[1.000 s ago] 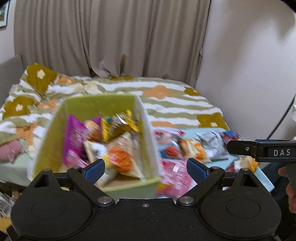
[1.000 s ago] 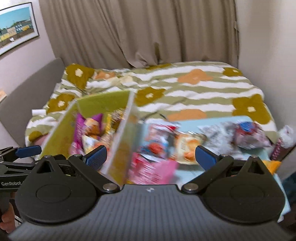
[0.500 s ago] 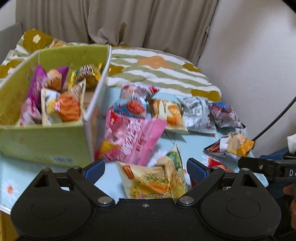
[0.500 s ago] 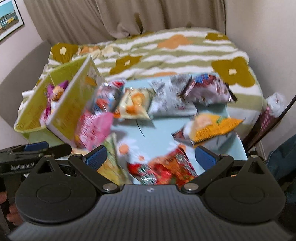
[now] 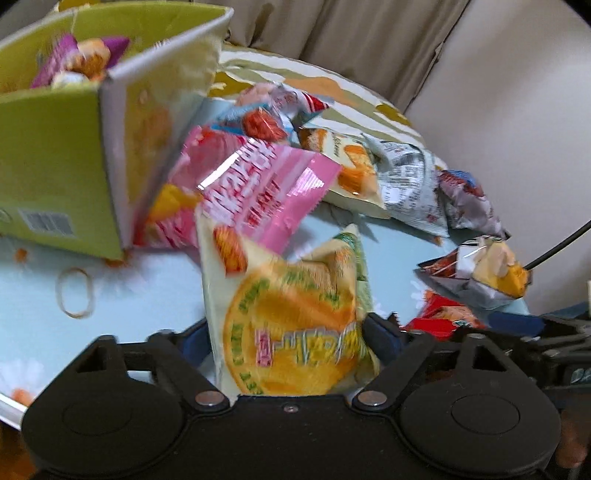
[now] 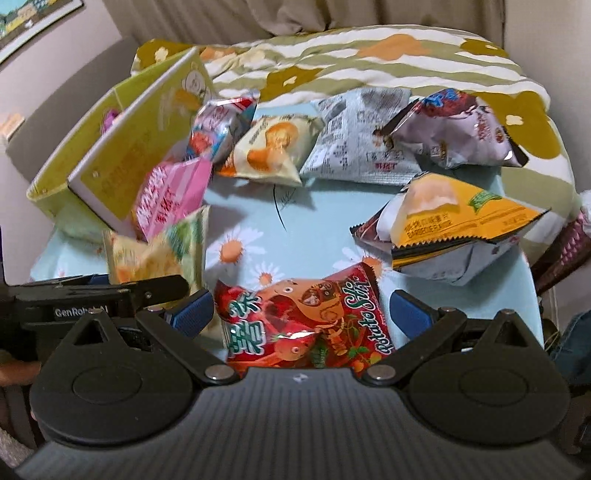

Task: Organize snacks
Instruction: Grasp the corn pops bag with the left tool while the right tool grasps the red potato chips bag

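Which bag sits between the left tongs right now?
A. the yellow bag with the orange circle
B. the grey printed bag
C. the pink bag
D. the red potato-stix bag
A: the yellow bag stands between the blue pads of the left tongs; the red bag lies at the right tongs.

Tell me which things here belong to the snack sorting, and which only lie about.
Belong to the job: green box, yellow bag, red potato-stick bag, pink bag, barbecue bag.

Only lying about: rubber band, flowered bedspread, curtain.
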A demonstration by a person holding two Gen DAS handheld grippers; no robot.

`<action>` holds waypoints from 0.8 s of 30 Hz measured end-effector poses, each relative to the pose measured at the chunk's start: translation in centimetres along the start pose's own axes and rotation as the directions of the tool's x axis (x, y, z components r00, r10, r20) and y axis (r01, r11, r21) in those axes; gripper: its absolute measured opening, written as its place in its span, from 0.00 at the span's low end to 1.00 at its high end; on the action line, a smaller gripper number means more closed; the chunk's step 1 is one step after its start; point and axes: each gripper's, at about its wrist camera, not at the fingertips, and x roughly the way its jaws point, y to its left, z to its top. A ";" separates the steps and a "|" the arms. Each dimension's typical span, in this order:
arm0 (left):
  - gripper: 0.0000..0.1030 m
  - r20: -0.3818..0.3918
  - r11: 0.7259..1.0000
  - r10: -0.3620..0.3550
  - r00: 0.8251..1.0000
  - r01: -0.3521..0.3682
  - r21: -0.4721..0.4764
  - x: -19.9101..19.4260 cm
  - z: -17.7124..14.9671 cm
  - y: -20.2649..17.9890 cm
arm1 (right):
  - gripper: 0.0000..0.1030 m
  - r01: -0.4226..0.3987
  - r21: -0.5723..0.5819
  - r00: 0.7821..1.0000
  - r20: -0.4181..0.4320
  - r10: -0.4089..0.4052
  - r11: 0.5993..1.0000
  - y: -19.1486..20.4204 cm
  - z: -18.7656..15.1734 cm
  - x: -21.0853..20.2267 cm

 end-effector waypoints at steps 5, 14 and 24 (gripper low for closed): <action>0.68 0.000 1.000 0.016 1.000 -0.016 0.009 0.1 0.0 -0.2 | 1.00 -0.006 -0.043 1.000 -0.029 0.004 0.999 -0.2 -0.3 1.3; 0.61 0.040 0.999 0.048 0.998 -0.048 0.016 -1.0 -0.1 -0.9 | 1.00 -0.031 -0.054 0.998 -0.064 0.028 0.998 -0.6 -0.9 2.8; 0.60 0.083 0.996 0.078 0.993 -0.081 0.031 -3.1 0.2 -1.1 | 1.00 -0.075 0.012 0.995 -0.070 0.076 0.997 -1.2 -1.1 3.8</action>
